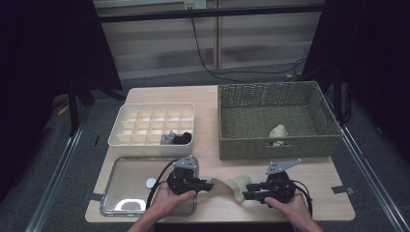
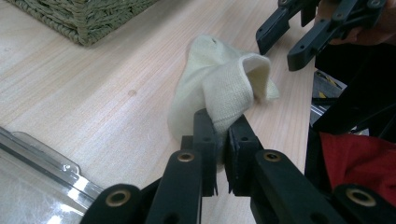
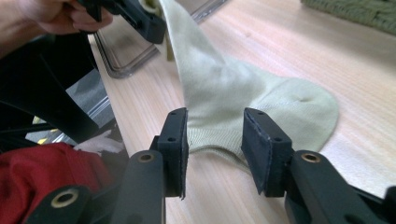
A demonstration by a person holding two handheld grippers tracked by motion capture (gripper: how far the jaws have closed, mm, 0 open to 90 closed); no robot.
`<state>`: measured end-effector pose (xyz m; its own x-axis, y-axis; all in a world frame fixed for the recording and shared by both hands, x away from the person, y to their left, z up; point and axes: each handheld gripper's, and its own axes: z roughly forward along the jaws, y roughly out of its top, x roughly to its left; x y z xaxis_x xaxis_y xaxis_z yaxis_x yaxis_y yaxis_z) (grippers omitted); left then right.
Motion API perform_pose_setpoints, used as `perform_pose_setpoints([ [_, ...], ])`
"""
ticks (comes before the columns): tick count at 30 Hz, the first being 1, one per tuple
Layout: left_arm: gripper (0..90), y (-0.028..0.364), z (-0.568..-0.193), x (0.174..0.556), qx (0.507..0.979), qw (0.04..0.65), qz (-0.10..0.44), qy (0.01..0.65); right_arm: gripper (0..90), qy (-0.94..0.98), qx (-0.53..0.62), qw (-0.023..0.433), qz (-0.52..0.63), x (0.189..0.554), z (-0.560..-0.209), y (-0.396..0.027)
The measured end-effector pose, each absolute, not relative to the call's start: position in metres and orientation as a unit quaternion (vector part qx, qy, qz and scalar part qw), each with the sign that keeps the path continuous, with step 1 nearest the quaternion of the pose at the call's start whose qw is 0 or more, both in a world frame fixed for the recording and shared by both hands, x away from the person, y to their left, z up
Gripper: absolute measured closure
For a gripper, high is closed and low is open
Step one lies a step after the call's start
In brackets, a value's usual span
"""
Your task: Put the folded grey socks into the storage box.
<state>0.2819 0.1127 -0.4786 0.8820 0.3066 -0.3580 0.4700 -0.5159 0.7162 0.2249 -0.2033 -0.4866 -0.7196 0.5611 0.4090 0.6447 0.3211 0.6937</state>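
My left tongs (image 2: 222, 140) are pinching the pale sock (image 2: 219, 88) lying on the bench (image 2: 93, 79); the right gripper view is showing my right tongs (image 3: 215, 135) standing parted around its cuff.

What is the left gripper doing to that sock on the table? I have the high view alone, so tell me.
Observer: The left gripper is pinched shut on a folded edge of the pale sock.
Operator: Report the right gripper.
Observer: The right gripper is open. Its jaws straddle the sock's near edge, and the pads aren't pressing on the cloth.
Operator: Say how the sock lies.
Observer: It slopes up to the left gripper at one end, and the rounded end rests flat on the table.
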Motion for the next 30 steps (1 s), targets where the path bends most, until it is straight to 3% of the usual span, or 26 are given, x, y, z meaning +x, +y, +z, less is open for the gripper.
perform_pose_setpoints([
  [15,84.4,0.116,-0.483,0.284,0.867,0.433,-0.096,0.228,66.9,-0.847,-0.337,0.025,-0.410,0.233,-0.500,-0.193],
  [21,84.4,0.117,-0.483,0.285,0.866,0.433,-0.097,0.231,87.1,-0.850,-0.342,0.012,-0.400,0.232,-0.501,-0.193],
  [30,84.4,0.118,-0.483,0.285,0.866,0.434,-0.098,0.229,90.0,-0.821,-0.365,0.029,-0.438,0.234,-0.490,-0.204],
])
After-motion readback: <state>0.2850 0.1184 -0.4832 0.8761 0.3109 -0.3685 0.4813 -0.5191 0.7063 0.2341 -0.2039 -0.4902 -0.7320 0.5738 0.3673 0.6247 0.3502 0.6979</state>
